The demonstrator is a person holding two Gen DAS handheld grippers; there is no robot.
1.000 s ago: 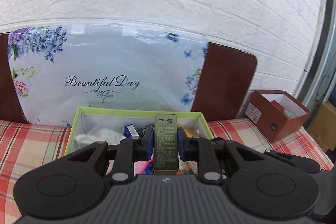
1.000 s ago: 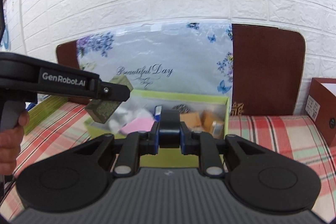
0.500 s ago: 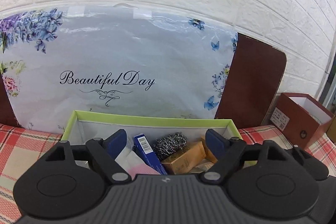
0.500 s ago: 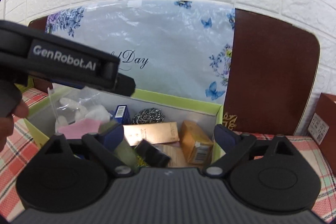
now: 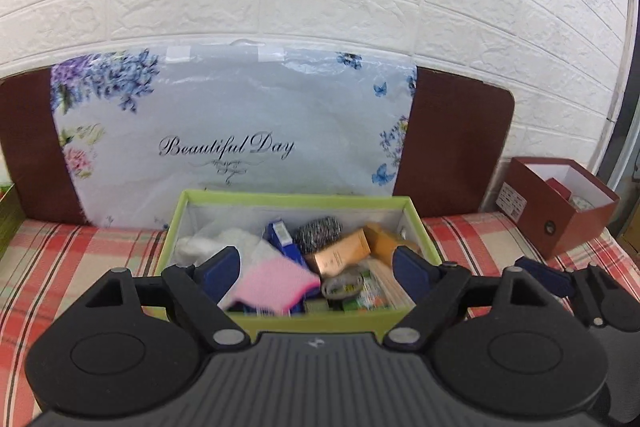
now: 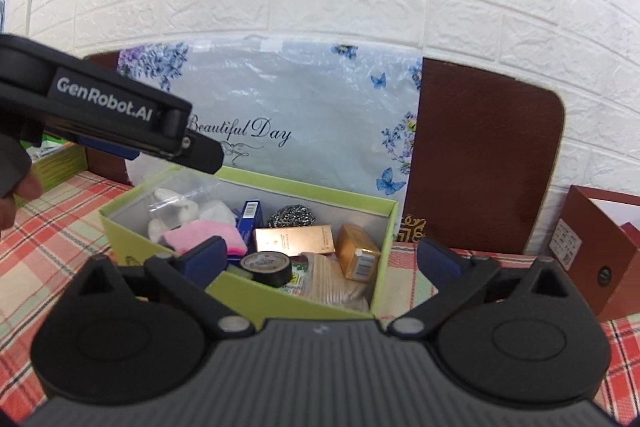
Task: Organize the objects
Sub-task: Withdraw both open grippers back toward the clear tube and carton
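A green-rimmed box (image 5: 296, 198) (image 6: 280, 293) stands on the plaid cloth and holds several items: a pink cloth (image 5: 276, 281) (image 6: 200, 237), a steel scourer (image 5: 318, 229) (image 6: 291, 215), a copper carton (image 5: 342, 257) (image 6: 294, 238), an orange carton (image 6: 357, 251), a blue carton (image 6: 249, 221), a black tape roll (image 6: 267, 267) and a bag of white pieces (image 6: 176, 205). My left gripper (image 5: 316, 273) is open and empty above the box's near side; it also shows in the right wrist view (image 6: 120, 123). My right gripper (image 6: 320, 259) is open and empty above the box.
A floral "Beautiful Day" bag (image 5: 228, 127) leans on a brown board (image 6: 484, 167) against the white brick wall. A red-brown open box (image 5: 560, 203) stands at the right. A green box edge (image 6: 60, 163) lies at far left.
The left gripper let go of the olive carton and the right let go of a black item, both now open. Both have drawn back from the box.
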